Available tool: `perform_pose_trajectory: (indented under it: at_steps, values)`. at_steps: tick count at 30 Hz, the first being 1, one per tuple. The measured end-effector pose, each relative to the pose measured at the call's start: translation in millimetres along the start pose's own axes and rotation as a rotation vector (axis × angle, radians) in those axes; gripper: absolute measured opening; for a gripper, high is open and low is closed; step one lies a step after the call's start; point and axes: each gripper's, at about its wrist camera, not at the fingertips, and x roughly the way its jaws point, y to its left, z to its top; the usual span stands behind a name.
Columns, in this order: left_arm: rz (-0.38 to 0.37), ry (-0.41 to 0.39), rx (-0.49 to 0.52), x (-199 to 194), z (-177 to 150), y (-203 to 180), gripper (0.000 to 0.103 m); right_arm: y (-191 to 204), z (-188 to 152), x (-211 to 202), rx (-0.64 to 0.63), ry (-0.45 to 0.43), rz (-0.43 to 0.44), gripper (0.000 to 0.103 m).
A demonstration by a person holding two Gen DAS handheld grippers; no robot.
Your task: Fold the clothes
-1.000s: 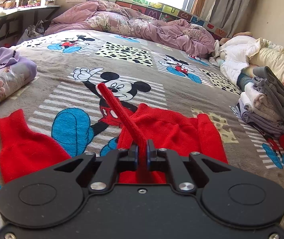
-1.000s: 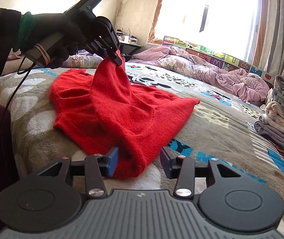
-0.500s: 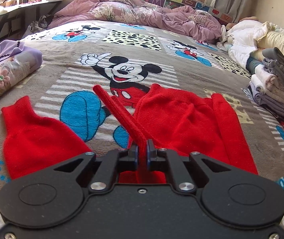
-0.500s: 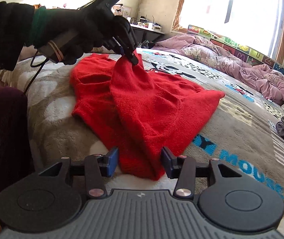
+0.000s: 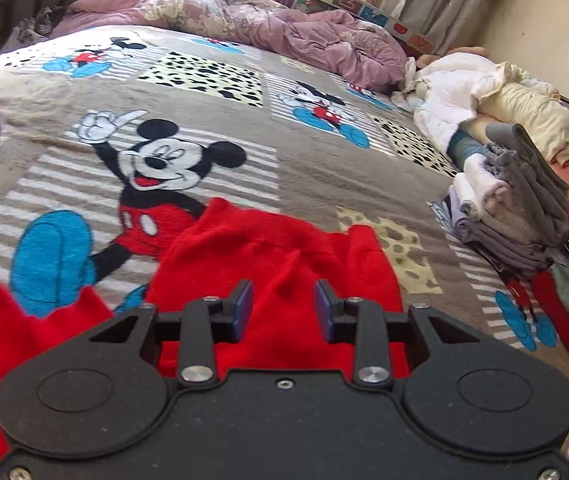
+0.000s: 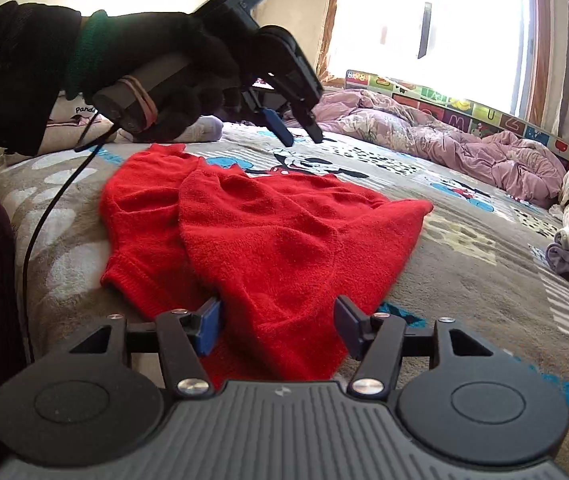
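A red knitted sweater (image 6: pixel 276 240) lies on the cartoon-print blanket (image 6: pixel 464 264), one part folded over the body. In the left wrist view the same red sweater (image 5: pixel 280 264) spreads under and ahead of my left gripper (image 5: pixel 283 310), which is open with nothing between its fingers. From the right wrist view the left gripper (image 6: pixel 300 130) hovers open above the sweater's far edge, held by a black-gloved hand (image 6: pixel 172 68). My right gripper (image 6: pixel 280 326) is open low at the sweater's near edge, with red cloth lying between its fingers.
A stack of folded grey and white clothes (image 5: pixel 512 208) sits at the bed's right side, with more piled laundry (image 5: pixel 484 92) behind. A rumpled purple duvet (image 5: pixel 264 28) lies at the far end. A cable (image 6: pixel 44 224) hangs from the left gripper. A dark sleeve (image 6: pixel 8 76) fills the upper left.
My left gripper has opened and let go of the red cloth, which has dropped flat onto the sweater. The right gripper stays open and has shifted slightly along the near edge.
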Motion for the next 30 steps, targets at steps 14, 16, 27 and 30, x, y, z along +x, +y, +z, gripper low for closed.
perform_pose_trajectory:
  at_steps: [14, 16, 27, 30]
  values:
    - [-0.235, 0.190, -0.111, 139.5, 31.6, -25.1, 0.005, -11.2, -8.3, 14.2, 0.101, 0.051, 0.065, 0.062]
    - [-0.270, 0.190, -0.095, 138.2, 31.4, -27.3, 0.005, -12.2, -8.6, 15.0, 0.107, 0.051, 0.069, 0.063]
    - [-0.138, 0.094, 0.052, 126.9, 24.6, -13.9, 0.004, -10.6, -7.8, 15.9, 0.107, 0.065, 0.057, 0.063]
    - [-0.181, 0.047, 0.000, 119.9, 25.9, -10.9, 0.004, -10.2, -7.6, 15.9, 0.103, 0.068, 0.055, 0.063]
